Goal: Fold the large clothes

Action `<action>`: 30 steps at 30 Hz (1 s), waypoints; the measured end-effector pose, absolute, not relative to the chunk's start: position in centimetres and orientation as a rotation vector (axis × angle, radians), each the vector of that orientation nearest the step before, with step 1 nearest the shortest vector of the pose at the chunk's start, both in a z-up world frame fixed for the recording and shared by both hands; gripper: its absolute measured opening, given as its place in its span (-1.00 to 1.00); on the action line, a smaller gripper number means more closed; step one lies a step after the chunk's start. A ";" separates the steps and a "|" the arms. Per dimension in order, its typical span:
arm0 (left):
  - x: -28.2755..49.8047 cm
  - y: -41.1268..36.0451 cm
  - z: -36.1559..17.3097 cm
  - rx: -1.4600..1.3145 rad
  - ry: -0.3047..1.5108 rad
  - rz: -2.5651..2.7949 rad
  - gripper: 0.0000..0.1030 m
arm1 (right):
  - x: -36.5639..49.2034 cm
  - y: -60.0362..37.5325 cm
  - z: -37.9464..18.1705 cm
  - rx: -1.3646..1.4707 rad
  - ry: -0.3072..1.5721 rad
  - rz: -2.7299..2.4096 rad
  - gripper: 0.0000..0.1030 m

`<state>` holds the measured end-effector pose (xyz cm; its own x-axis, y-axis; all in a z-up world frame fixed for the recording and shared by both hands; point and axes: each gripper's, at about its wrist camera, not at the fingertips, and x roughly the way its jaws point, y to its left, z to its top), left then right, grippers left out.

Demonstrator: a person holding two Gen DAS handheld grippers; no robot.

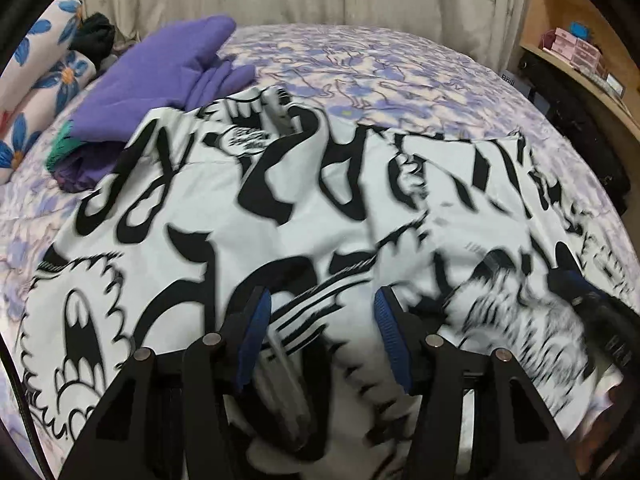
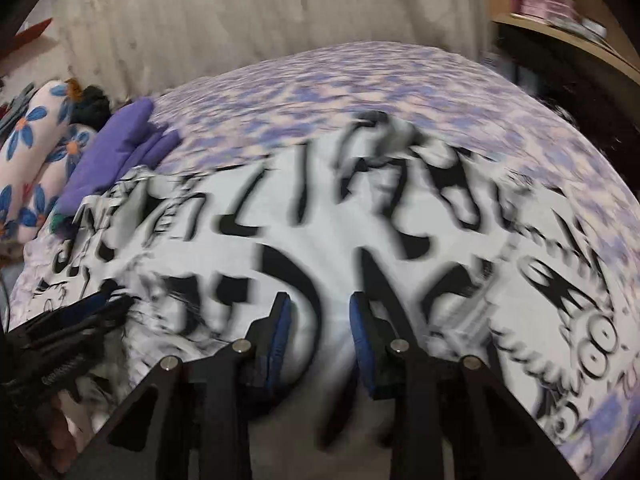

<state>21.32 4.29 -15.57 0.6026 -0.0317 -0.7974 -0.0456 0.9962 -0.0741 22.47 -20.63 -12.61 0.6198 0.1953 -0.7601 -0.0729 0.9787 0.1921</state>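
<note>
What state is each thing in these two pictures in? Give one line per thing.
Black-and-white printed garment: spread on the bed, rumpled.
Purple garment: folded, lying beside it.
Left claw: open above the printed cloth.
Right claw: open, cloth between its fingers.

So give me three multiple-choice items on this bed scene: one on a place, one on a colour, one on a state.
1. Where does the purple garment lie?
A. On the shelf
B. On the bed beside the floral pillows
C. Between the left gripper's pads

2. What colours is the big printed garment?
A. White with black graphics
B. Red and yellow
C. Plain green

3. How is the left gripper?
A. Clamped on a pillow
B. Out of view
C. Open above the printed cloth

Answers:
1 B: it sits folded on the bedspread next to the floral pillows.
2 A: black lettering and cartoon faces cover white fabric.
3 C: its blue pads stand apart with the cloth showing between them, nothing pinched.
</note>
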 end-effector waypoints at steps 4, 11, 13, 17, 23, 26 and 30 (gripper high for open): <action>19.7 4.1 -15.7 -0.038 0.906 0.033 0.03 | 21.9 -21.3 -12.6 0.189 0.902 0.136 -0.43; 18.2 4.6 -13.6 -0.053 0.924 0.034 0.04 | 21.1 -21.3 -11.3 0.257 0.934 0.145 -0.38; 17.5 5.0 -12.8 -0.062 0.918 0.038 0.04 | 20.3 -21.3 -10.7 0.265 0.931 0.144 -0.38; 15.6 5.5 -11.1 -0.060 0.916 0.042 0.04 | 18.6 -20.9 -9.4 0.270 0.916 0.162 -0.38; 11.8 6.5 -8.9 -0.082 0.930 0.029 0.04 | 15.6 -19.5 -7.4 0.272 0.906 0.213 -0.38; 9.9 7.0 -7.9 -0.085 0.926 0.020 0.04 | 13.9 -18.7 -6.5 0.260 0.897 0.233 -0.38; 7.4 7.8 -6.5 -0.086 0.911 0.023 0.09 | 11.6 -17.9 -5.3 0.258 0.888 0.259 -0.38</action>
